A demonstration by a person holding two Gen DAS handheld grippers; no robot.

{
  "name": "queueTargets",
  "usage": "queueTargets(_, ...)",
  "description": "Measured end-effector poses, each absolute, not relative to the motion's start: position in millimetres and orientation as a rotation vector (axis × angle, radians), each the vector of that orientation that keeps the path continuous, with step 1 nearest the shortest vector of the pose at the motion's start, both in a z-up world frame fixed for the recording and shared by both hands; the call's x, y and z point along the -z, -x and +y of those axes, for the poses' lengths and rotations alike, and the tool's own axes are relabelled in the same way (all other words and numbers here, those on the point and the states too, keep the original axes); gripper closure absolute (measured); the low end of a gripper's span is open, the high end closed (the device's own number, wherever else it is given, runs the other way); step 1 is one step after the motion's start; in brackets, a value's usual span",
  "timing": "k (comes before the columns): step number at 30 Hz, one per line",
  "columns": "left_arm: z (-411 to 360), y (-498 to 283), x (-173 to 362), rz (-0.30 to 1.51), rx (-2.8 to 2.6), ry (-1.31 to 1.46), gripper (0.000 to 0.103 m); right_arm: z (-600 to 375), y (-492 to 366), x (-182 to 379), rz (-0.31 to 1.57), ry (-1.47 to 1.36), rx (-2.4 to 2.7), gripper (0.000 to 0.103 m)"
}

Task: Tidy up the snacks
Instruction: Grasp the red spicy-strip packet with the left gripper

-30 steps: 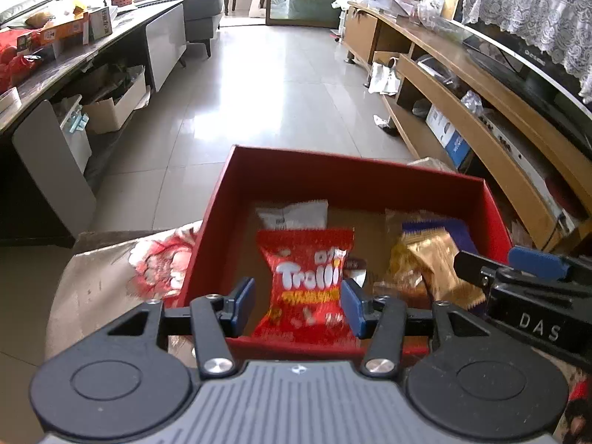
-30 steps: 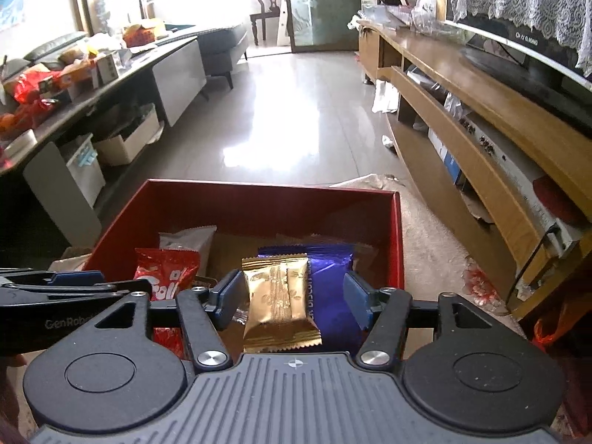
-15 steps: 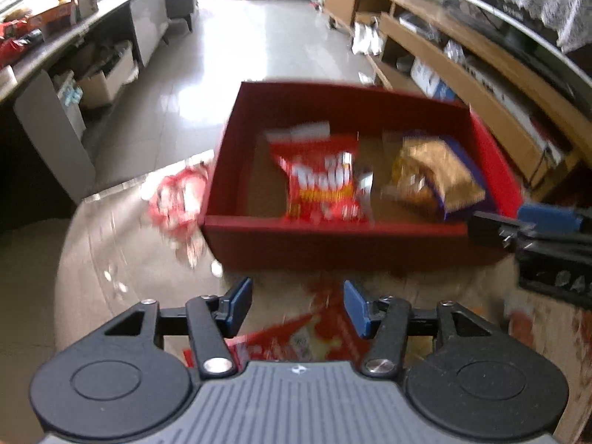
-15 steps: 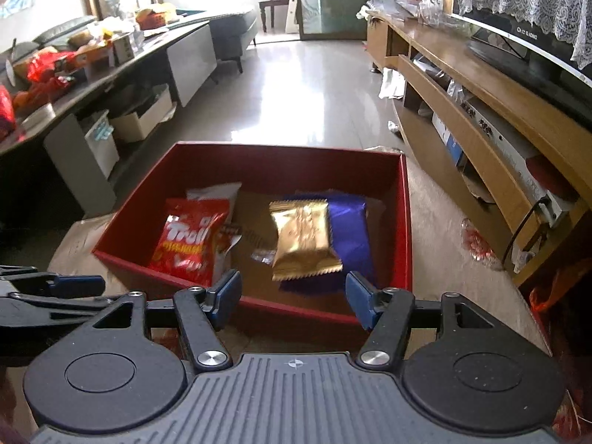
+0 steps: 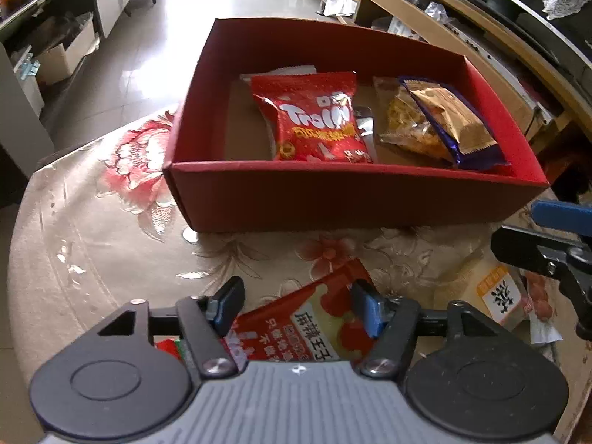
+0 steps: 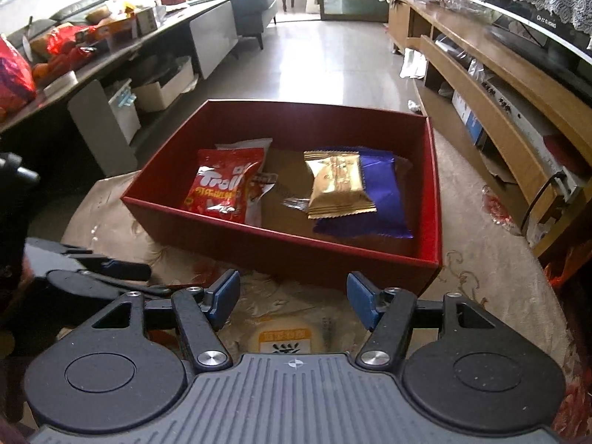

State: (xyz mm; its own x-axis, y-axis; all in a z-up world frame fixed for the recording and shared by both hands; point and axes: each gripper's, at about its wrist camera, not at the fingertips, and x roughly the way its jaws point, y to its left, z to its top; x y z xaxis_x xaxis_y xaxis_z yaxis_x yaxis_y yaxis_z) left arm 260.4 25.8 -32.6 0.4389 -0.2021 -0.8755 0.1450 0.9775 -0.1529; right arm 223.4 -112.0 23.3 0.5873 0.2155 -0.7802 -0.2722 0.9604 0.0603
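A red box [image 5: 333, 196] [image 6: 281, 248] stands on the floral tablecloth. It holds a red Trolli bag [image 5: 314, 118] [image 6: 222, 185], a gold packet [image 5: 447, 114] [image 6: 336, 181] and a purple packet [image 6: 384, 199]. My left gripper [image 5: 298, 309] is open above a red and white snack packet [image 5: 307, 329] lying in front of the box. My right gripper [image 6: 292, 301] is open above a pale packet with an orange label [image 6: 285, 336] [image 5: 495, 292], also in front of the box.
The table's round edge [image 5: 22, 244] drops to a tiled floor [image 6: 333, 59]. A long wooden TV shelf [image 6: 518, 103] runs along the right. A dark counter with clutter [image 6: 74, 55] stands at the left.
Both grippers have pulled back from over the box toward me and dropped lower. Two packets lying on the tablecloth in front of the box have come into view between the fingers.
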Motion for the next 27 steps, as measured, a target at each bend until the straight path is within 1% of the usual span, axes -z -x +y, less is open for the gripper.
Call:
queueTargets(7,22.9,-233.7,32.1,1.134,0.238,0.049,0.034,-114.3,-220.6,-24.0,0.905,0.067,-0.285,0.032)
queueTargets(13,7.1,-202.4,33.6,1.149,0.268,0.022,0.029,-119.1,-209.0,-26.7,0.916,0.035,-0.291,0.030)
queueTargets(16,-4.6,-192.6,33.1,1.138,0.252,-0.003,0.028,-121.2,-202.0,-26.7,0.922,0.027,-0.287,0.030)
queueTargets(22,-18.1,-199.5,35.7,1.112,0.164,-0.060,0.029,-126.9,-191.2,-28.4,0.926,0.003,-0.288,0.029)
queueTargets(25,-21.1,-201.8,37.1,1.095,0.143,-0.084,0.034,-128.7,-192.0,-26.3,0.932,0.005,-0.285,0.029)
queueTargets(27,-22.5,-199.5,34.4,1.087,0.145,-0.091,0.046,-130.2,-194.4,-24.5,0.940,0.006,-0.280,0.029)
